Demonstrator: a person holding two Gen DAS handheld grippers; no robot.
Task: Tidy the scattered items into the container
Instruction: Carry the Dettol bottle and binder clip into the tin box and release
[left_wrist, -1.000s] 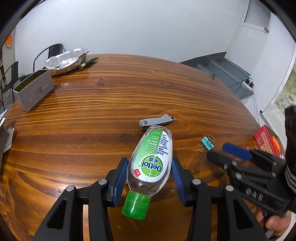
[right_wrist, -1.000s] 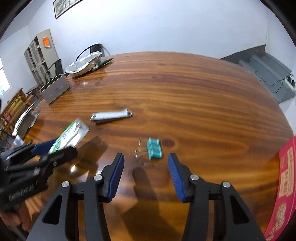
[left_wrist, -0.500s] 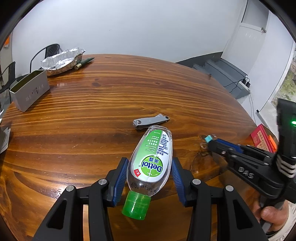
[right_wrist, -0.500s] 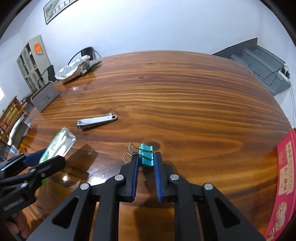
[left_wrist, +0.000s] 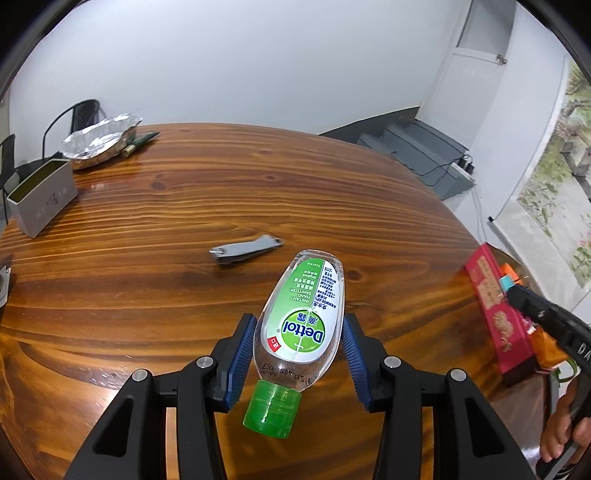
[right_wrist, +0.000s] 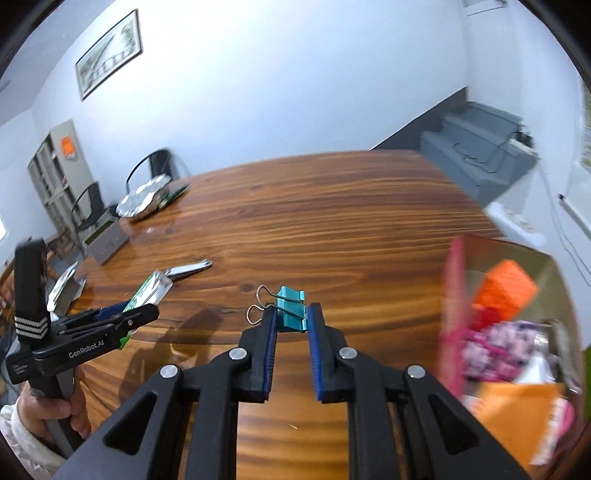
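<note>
Carrying, both hands loaded: that's where you are. Your right gripper (right_wrist: 291, 321) is clamped on the teal binder clip (right_wrist: 291, 308), pads squeezing its body, wire handles poking out to the left, and the clip hangs clear above the wooden table (right_wrist: 332, 229). Your left gripper (left_wrist: 299, 354) is closed on the hand sanitizer bottle (left_wrist: 301, 321), gripped across its wide lower half, green cap toward you, label up.

The container (right_wrist: 517, 332) sits just to the right in the right wrist view, a box with a red-pink wall already holding an orange block and mixed bits. It's blurred, so what's inside is hard to read.

By my reading this is the transport step for the clip. Next you'll want the clip over the open top, past the near wall, before you let the pads part.

Then the bottle follows. It's well apart from the box, so that's the longer trip.

The nail clipper (left_wrist: 245, 250) lies on the table, untouched, beyond the bottle.
</note>
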